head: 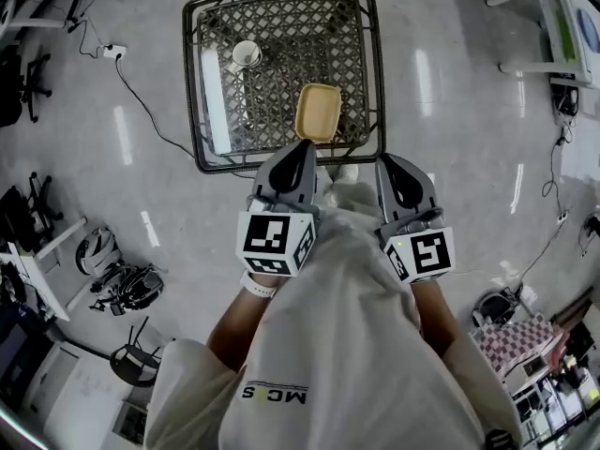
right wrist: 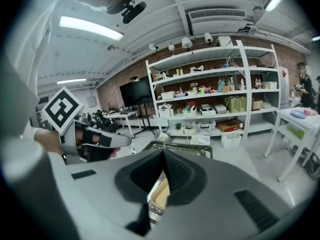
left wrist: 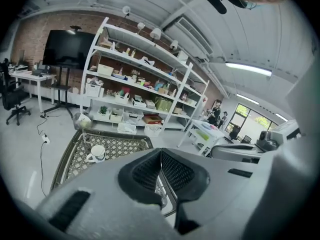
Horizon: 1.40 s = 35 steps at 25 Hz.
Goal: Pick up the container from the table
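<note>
A shallow yellow container (head: 318,112) lies empty on the near right part of the lattice-topped table (head: 211,82). It also shows as a yellow sliver (right wrist: 161,194) through the gap under the right jaws. Both grippers hang short of the table's near edge, over the floor. My left gripper (head: 302,146) points at the near edge just below the container, jaws meeting at the tip (left wrist: 161,150) with nothing between them. My right gripper (head: 386,160) is to the right of it, also shut and empty (right wrist: 163,152). A white cup (head: 247,54) stands on the table's far left (left wrist: 97,154).
The table has a raised dark metal rim (left wrist: 75,134). A cable and power strip (head: 113,52) lie on the floor at the left. Tall shelving (right wrist: 225,104) stands beyond the table, with white tables (head: 553,26) at the right and office chairs (head: 23,78) at the left.
</note>
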### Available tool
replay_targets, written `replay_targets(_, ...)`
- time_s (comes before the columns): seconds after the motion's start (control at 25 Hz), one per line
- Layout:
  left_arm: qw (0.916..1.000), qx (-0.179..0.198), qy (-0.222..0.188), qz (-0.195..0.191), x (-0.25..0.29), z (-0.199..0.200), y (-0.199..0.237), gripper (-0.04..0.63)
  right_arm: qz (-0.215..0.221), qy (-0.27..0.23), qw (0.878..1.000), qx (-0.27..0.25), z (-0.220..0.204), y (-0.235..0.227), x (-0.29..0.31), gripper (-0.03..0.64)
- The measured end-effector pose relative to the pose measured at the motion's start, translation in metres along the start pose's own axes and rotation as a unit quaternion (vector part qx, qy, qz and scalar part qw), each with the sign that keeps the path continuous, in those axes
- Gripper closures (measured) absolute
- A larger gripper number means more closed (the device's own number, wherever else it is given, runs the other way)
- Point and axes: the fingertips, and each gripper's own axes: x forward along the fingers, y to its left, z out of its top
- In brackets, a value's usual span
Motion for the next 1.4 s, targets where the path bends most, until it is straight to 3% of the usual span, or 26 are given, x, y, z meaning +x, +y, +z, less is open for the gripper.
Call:
replay_targets(0.16, 0.9992, -0.019, -0.007, 0.034, 0.005, 0.000, 0.011, 0.571, 0.041, 0.015, 0.999, -0.008, -0.001, -0.005, 0.028, 0.600)
replay_targets(0.4, 0.9967, -0.019, -0.010, 0.078, 0.011, -0.010, 0.013, 0.571, 0.074, 0.040, 0.996, -0.006, -0.026, -0.023, 0.060, 0.600)
replay_targets(0.8, 0.9921, -0.031, -0.016, 0.120, 0.029, -0.033, 0.012, 0.571, 0.135, 0.090, 0.987, -0.004, -0.088, -0.024, 0.094, 0.597)
replay_targets(1.16, 0.9880, -0.050, -0.003, 0.146, 0.044, -0.071, 0.024, 0.571, 0.143, 0.133, 0.981, 0.018, -0.137, -0.019, 0.121, 0.549)
replay_targets(1.4, 0.9852, -0.070, 0.012, 0.156, 0.056, -0.103, 0.038, 0.571, 0.122, 0.176, 0.976, 0.026, -0.174, -0.028, 0.144, 0.523)
